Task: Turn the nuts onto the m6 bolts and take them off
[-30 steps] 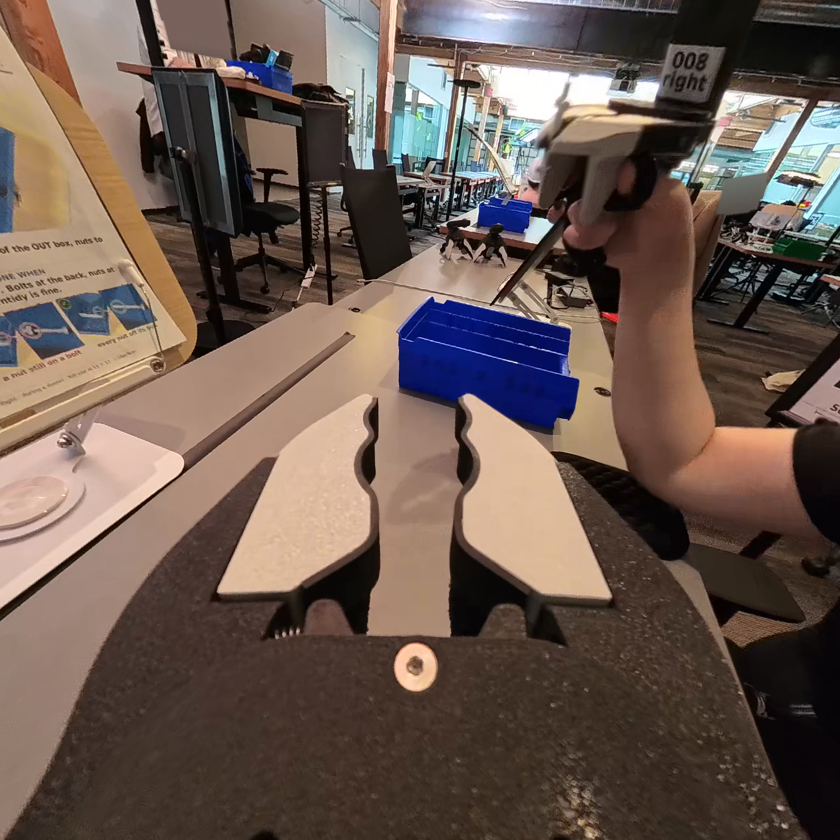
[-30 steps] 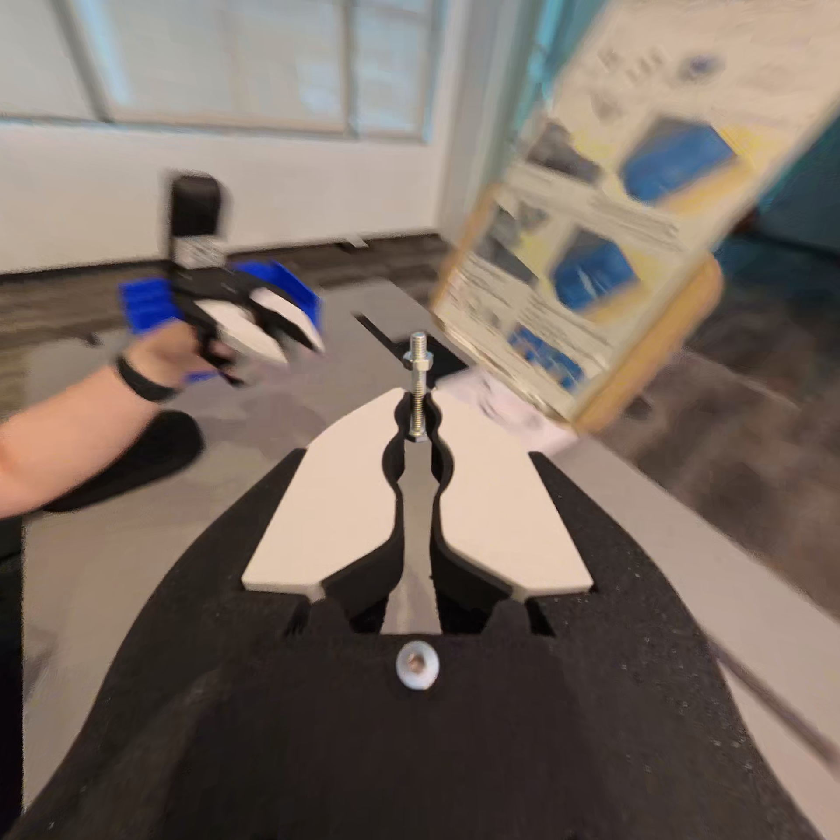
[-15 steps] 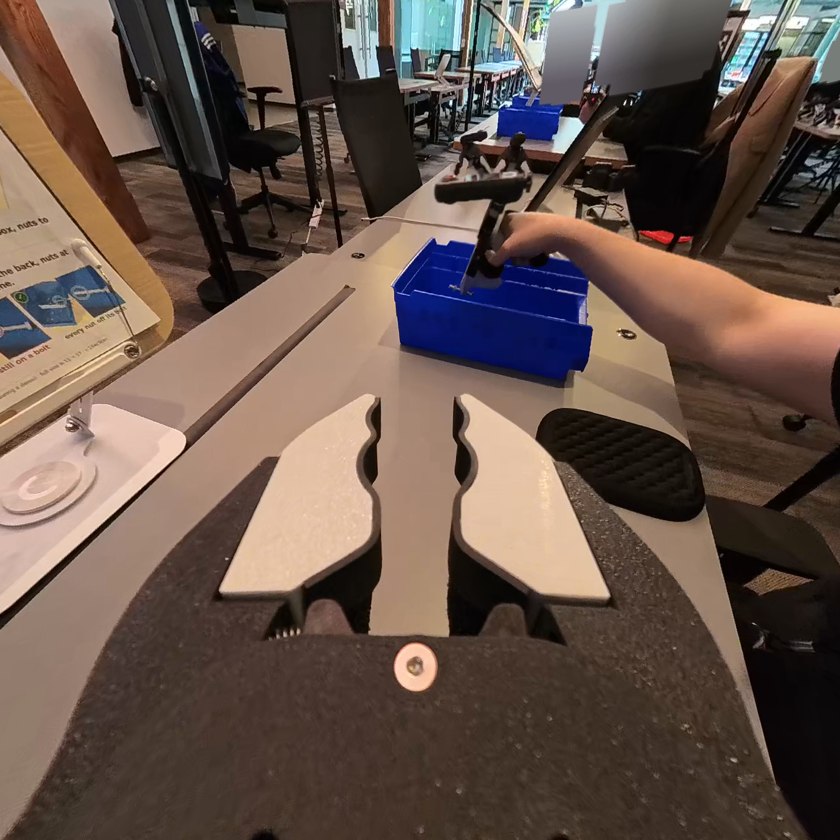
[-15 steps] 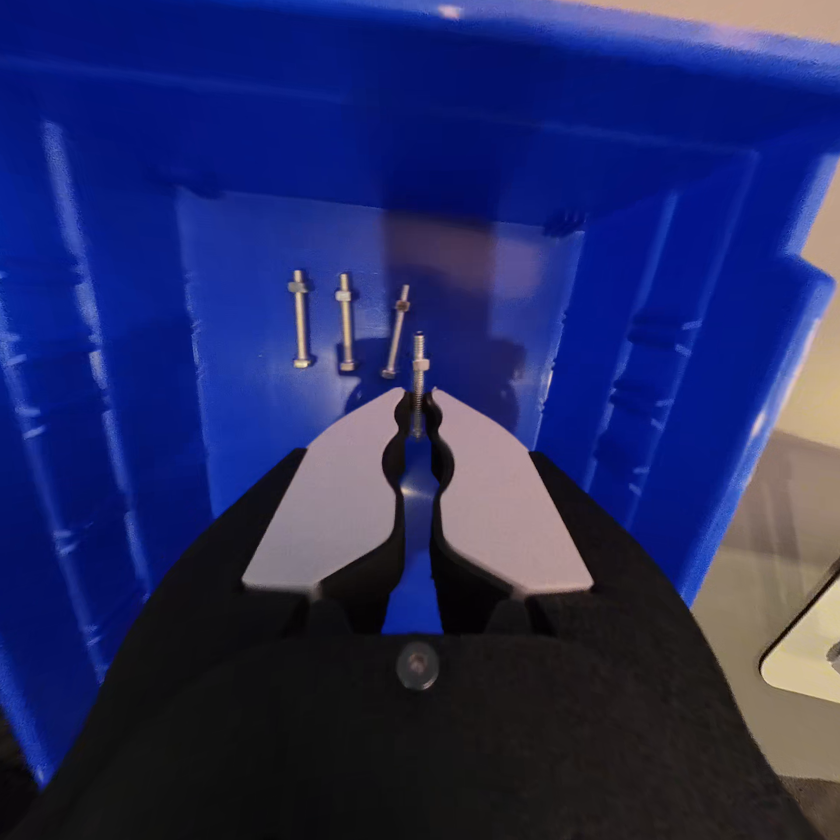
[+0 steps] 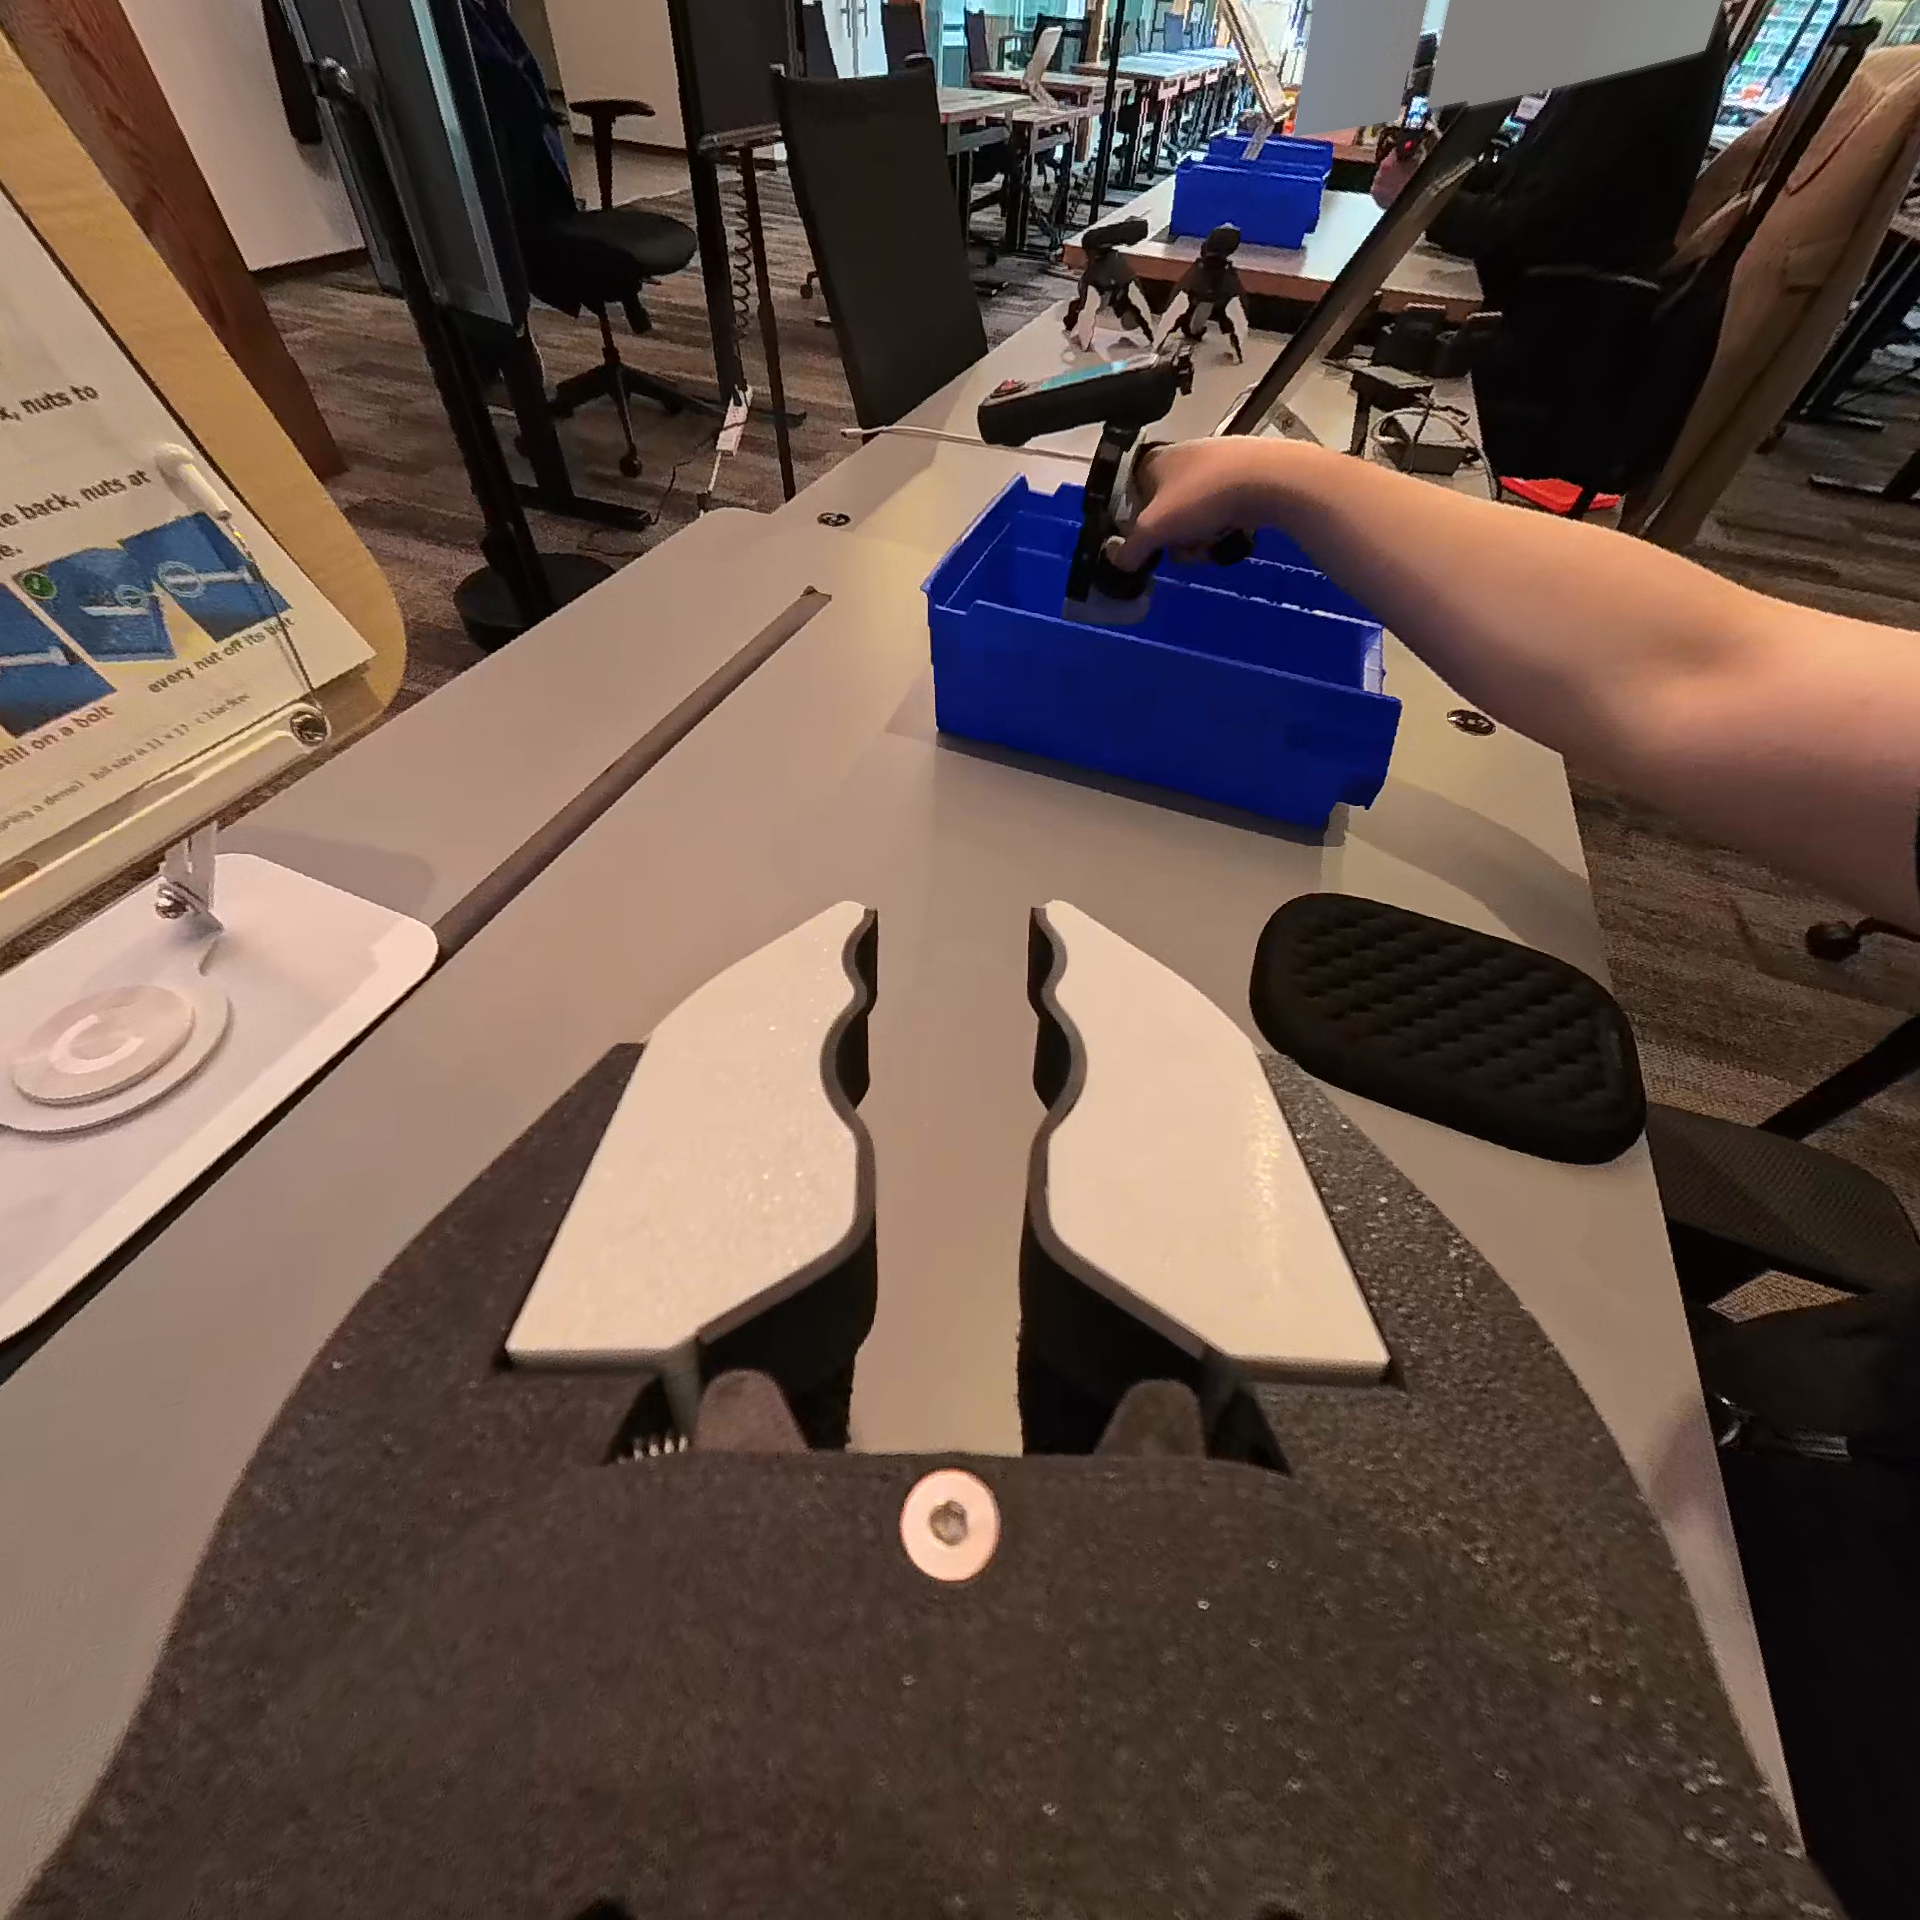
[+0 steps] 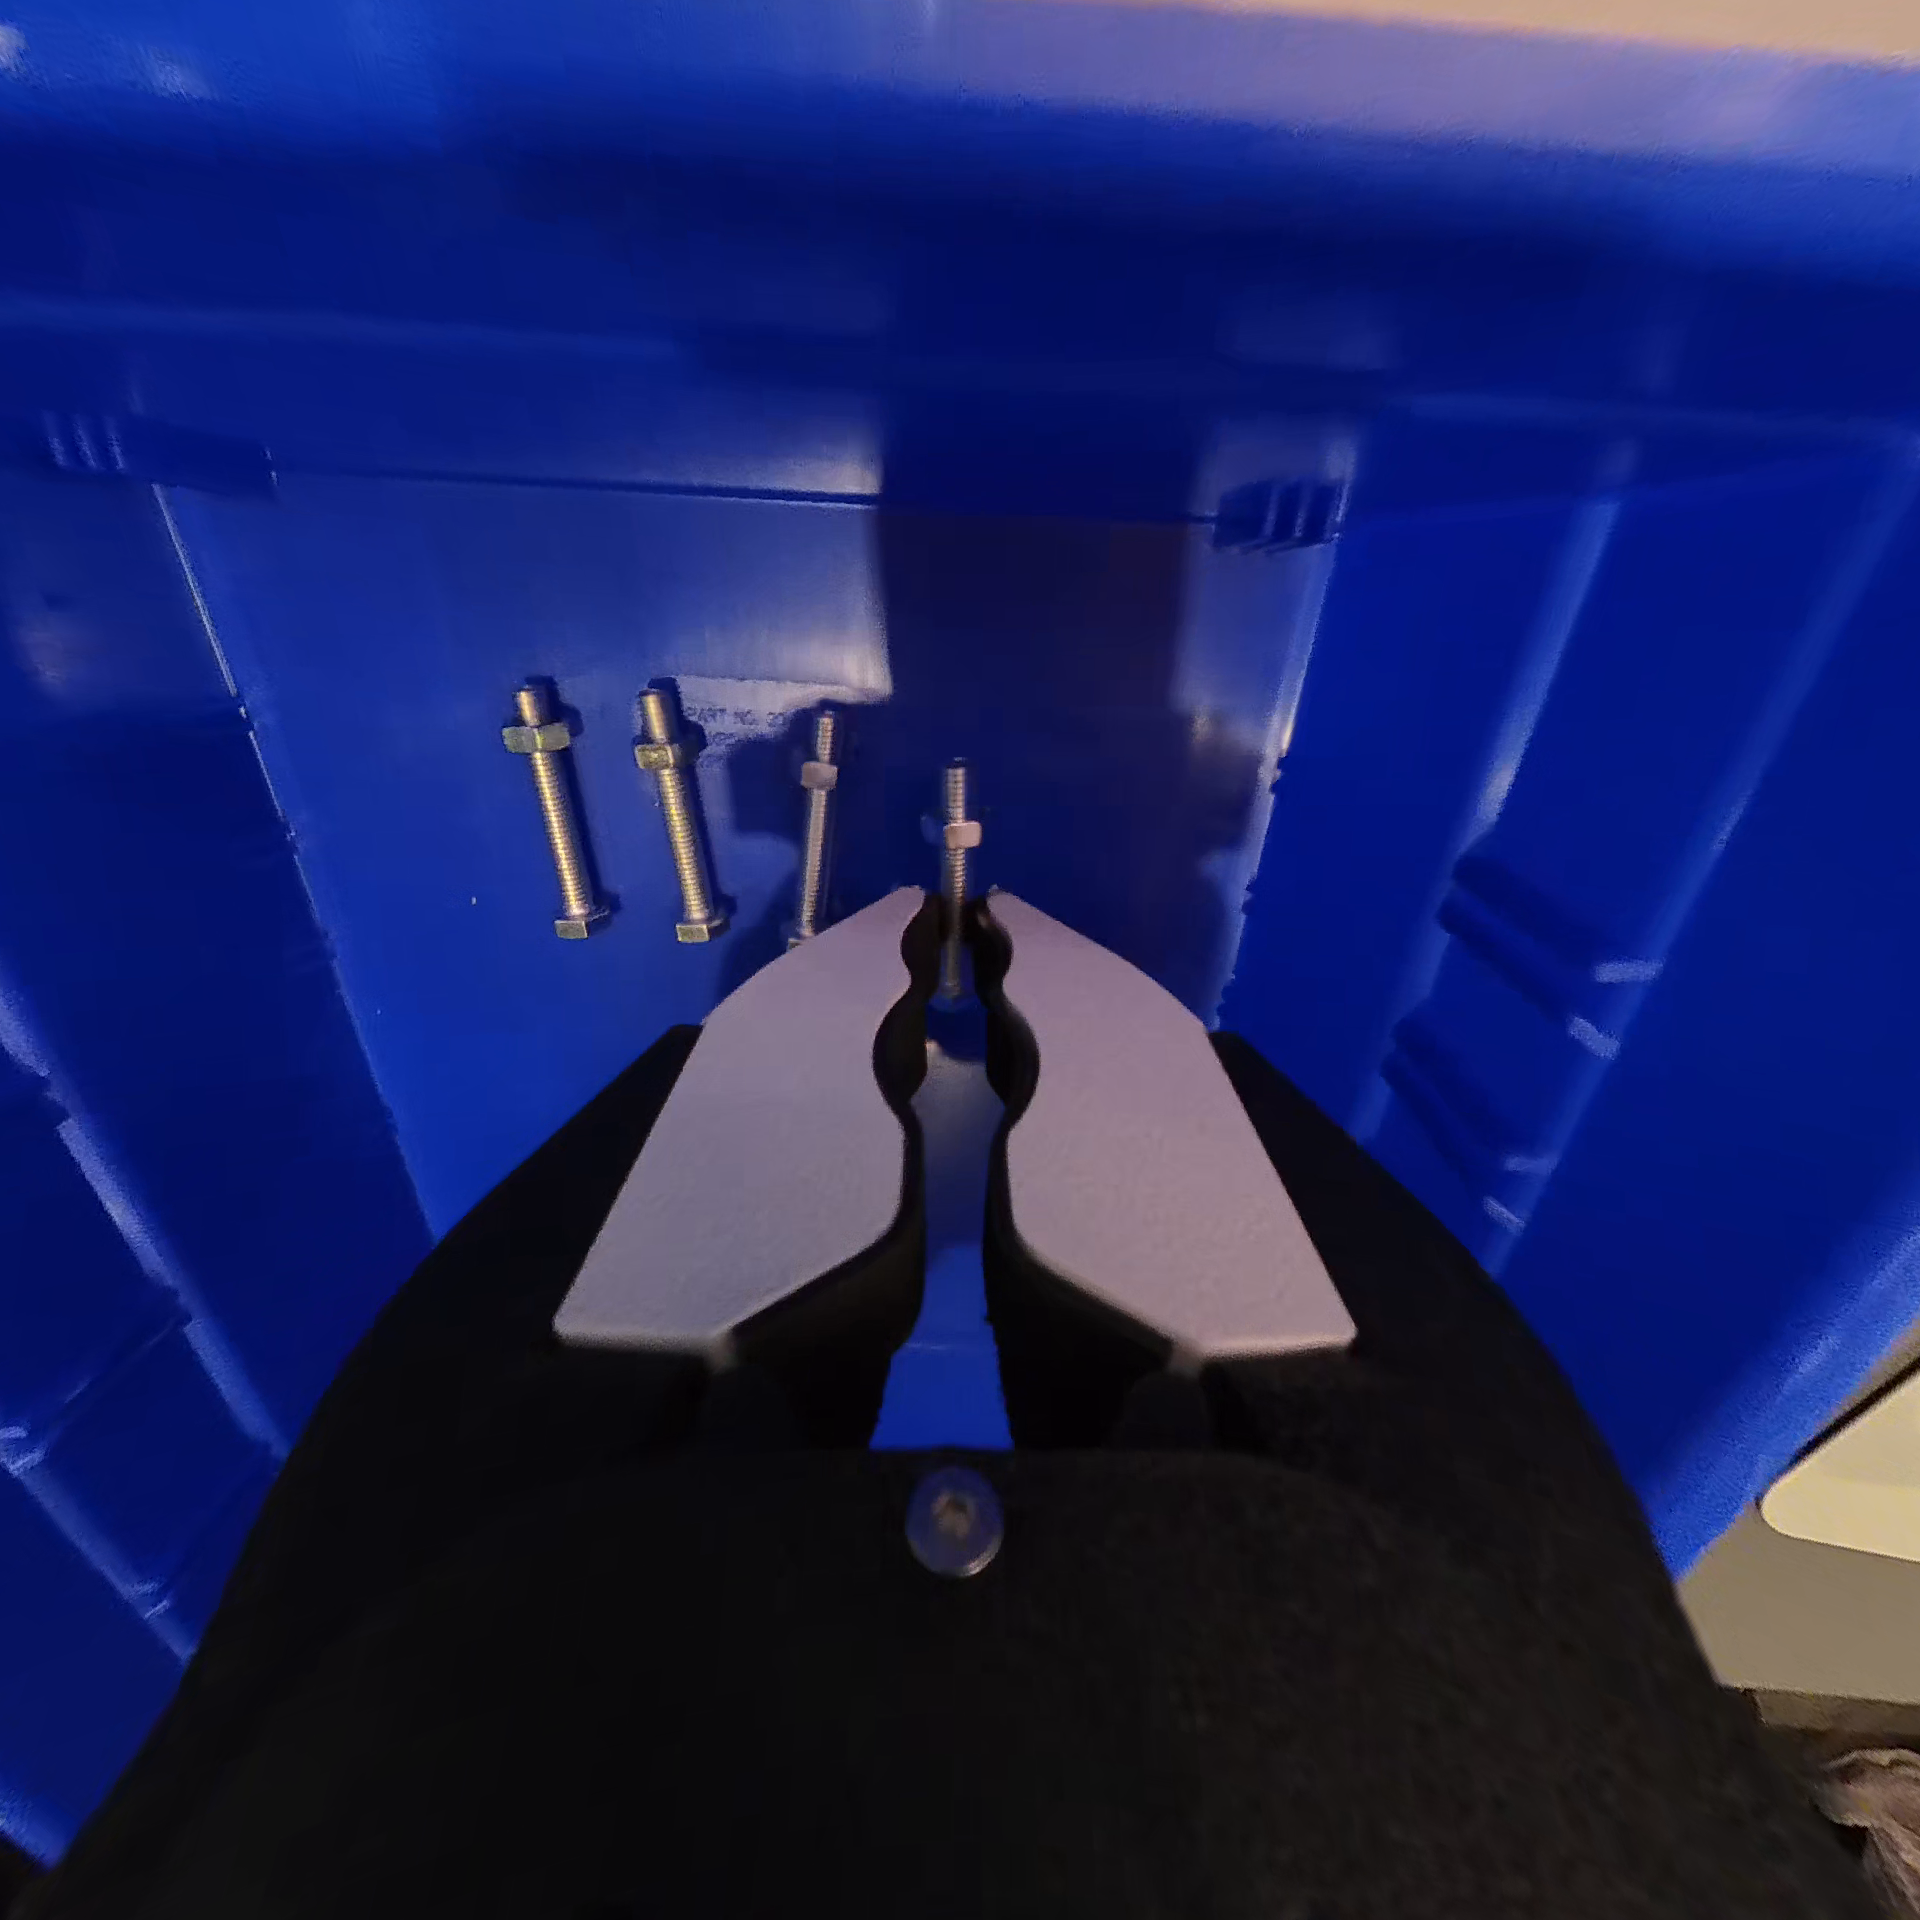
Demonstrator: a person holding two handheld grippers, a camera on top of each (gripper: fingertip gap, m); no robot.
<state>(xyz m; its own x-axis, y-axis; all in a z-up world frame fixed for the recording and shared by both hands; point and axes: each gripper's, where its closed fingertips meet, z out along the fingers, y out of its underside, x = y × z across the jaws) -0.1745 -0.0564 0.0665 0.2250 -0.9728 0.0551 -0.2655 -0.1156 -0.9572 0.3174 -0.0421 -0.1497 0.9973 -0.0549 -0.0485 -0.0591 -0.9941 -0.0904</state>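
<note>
Right gripper (image 6: 954, 914) lower in blue bin (image 6: 1558, 831) (moulded lettering unreadable), jaws clamping bolt (image 6: 954, 883); left gripper (image 5: 951, 925) jaws parted.

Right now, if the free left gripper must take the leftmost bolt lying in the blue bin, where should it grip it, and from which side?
Grip the leftmost bolt on its bare shank between nut and head, coming straight down from above, fingers across its length. It lies flat on the blue bin floor, and its neighbour lies close beside it, so the fit looks tight.
</note>
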